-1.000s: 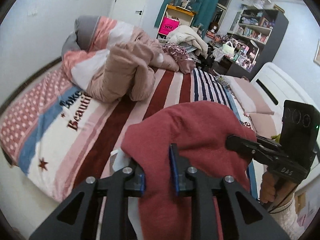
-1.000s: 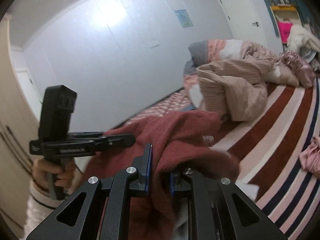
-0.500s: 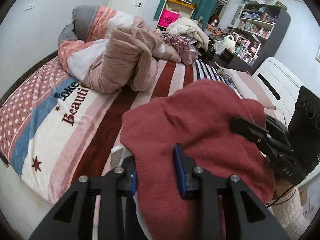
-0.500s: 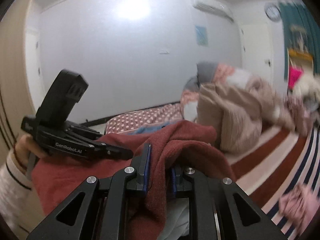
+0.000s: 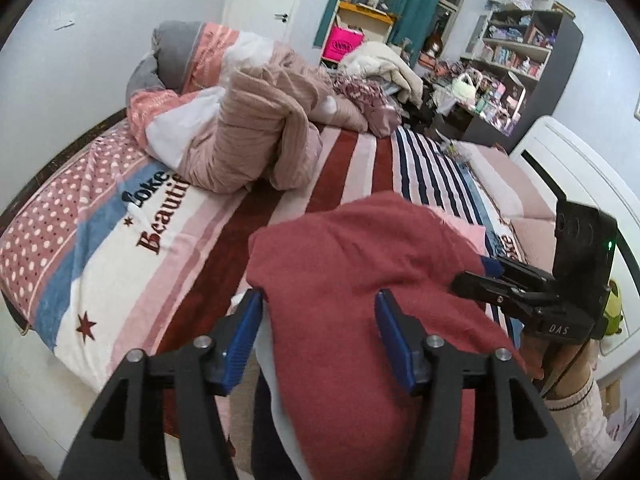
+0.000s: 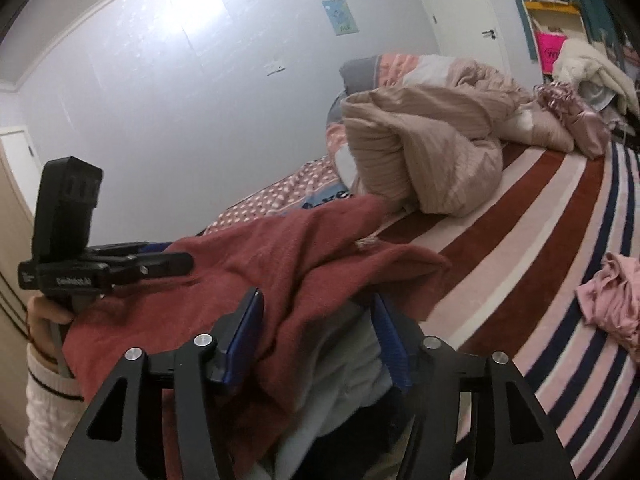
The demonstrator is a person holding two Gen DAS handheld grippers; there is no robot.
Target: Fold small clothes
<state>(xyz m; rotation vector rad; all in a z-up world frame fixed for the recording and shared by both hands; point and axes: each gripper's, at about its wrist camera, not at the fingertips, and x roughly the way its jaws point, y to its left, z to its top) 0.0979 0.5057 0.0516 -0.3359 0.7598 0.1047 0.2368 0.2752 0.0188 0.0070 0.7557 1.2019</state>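
Dusty-red fleece garment (image 5: 352, 264) draped over the striped bed blanket (image 5: 352, 160), left gripper (image 5: 316, 320) jaws apart; right gripper (image 6: 318, 320) jaws apart, cloth lying loose between both

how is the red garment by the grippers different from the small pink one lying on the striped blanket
The red garment is dark red and broad, spread between both open grippers; the small pink garment is pale pink and crumpled into a little heap. The red one lies at the bed's near edge; the pink one sits apart, untouched, on the striped blanket. Both are soft, unfolded clothes.
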